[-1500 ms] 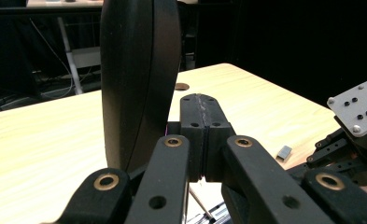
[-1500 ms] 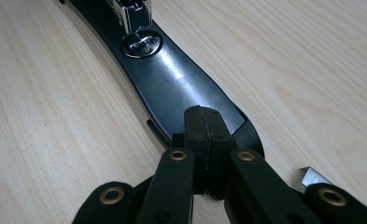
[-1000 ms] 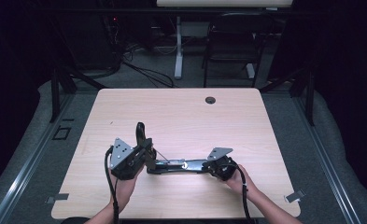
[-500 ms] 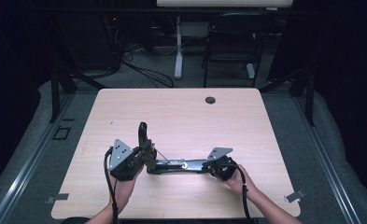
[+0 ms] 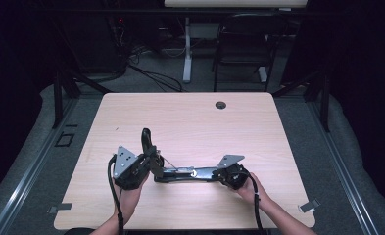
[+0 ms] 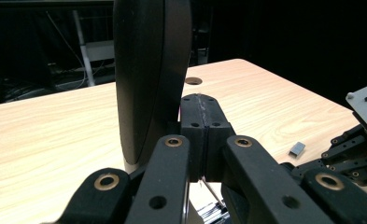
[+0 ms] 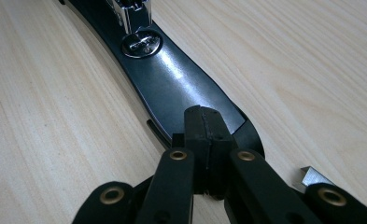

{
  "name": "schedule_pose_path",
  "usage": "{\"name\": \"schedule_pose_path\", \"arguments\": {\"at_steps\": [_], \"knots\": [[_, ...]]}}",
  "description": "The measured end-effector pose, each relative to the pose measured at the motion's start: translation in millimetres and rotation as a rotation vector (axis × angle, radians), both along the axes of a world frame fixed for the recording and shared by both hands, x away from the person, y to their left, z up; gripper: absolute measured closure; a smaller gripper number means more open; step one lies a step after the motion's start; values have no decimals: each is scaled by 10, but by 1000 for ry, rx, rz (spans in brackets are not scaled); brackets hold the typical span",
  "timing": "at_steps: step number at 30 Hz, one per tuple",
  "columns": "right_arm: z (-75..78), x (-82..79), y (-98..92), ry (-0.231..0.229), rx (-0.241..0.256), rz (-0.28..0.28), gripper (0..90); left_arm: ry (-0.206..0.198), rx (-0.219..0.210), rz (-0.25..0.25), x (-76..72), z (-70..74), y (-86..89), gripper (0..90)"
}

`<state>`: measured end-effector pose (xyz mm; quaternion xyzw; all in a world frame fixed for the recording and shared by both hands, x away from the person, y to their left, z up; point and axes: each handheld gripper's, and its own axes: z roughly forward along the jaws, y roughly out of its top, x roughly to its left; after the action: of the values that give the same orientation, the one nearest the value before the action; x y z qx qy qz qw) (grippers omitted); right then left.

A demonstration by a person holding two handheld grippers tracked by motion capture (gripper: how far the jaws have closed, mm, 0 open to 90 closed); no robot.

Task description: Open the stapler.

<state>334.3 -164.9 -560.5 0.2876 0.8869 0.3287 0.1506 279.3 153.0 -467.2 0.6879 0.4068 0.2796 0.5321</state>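
Pinning stapler (image 5: pixel 182 174) open near front edge of table (image 5: pixel 190 117), slightly left of middle. Right gripper (image 5: pixel 218 175) presses closed jaws onto base end (image 7: pixel 172 88), likely keeping it flat. Left gripper (image 5: pixel 152 159) stands beside raised top arm (image 6: pixel 148 70), jaws closed together; grip on arm itself cannot tell. Probably opened for reloading. Small metal piece (image 6: pixel 297 149) lies near right gripper. Hinge, staple channel hidden behind jaws; stapler's far tip cut off in right gripper view.
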Motion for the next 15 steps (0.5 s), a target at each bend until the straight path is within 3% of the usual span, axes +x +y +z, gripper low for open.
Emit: {"name": "schedule_pose_path", "arguments": {"at_steps": [8, 15], "knots": [[1, 1, 1, 1, -1, 1, 900, 21, -12, 31, -8, -15, 80, 900], [6, 2, 4, 3, -5, 3, 900, 104, -53, 114, 19, -73, 333, 898]]}}
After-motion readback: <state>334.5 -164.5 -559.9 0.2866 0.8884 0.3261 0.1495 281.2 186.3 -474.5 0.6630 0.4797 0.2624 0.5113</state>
